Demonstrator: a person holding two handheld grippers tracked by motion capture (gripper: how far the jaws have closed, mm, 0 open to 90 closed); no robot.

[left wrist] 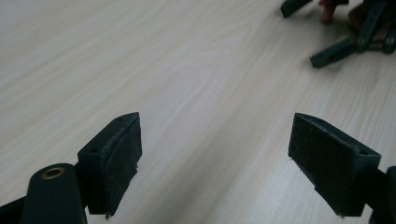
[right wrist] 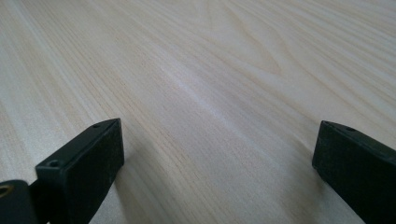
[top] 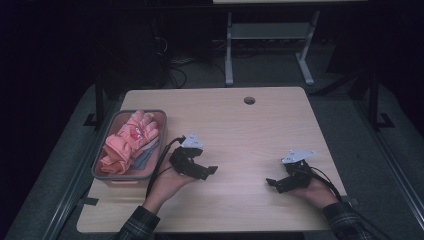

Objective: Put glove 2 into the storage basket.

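Now both grippers rest low over the bare wooden bench (top: 240, 130), each held in one of the person's hands, with plaid sleeves coming in from the near edge. In the high view the left gripper (top: 207, 171) sits just right of a grey basket (top: 125, 176) at the bench's left side, and its jaws point toward the middle of the bench. Its own view shows the left gripper (left wrist: 215, 154) with jaws spread wide apart, nothing between the dark pads but pale wood grain; the other gripper (left wrist: 345, 42) appears farther off at the upper right. The right gripper (top: 272, 184) lies near the bench's right front, well apart from the left one, and points back toward it. In its own view the right gripper (right wrist: 217, 158) also has jaws wide open and holds nothing. Pink gloves (top: 131, 140) lie piled inside the basket, filling most of it, with a bit of grey cloth (top: 145, 159) beside them at the basket's right wall. Neither gripper touches the gloves or the basket.
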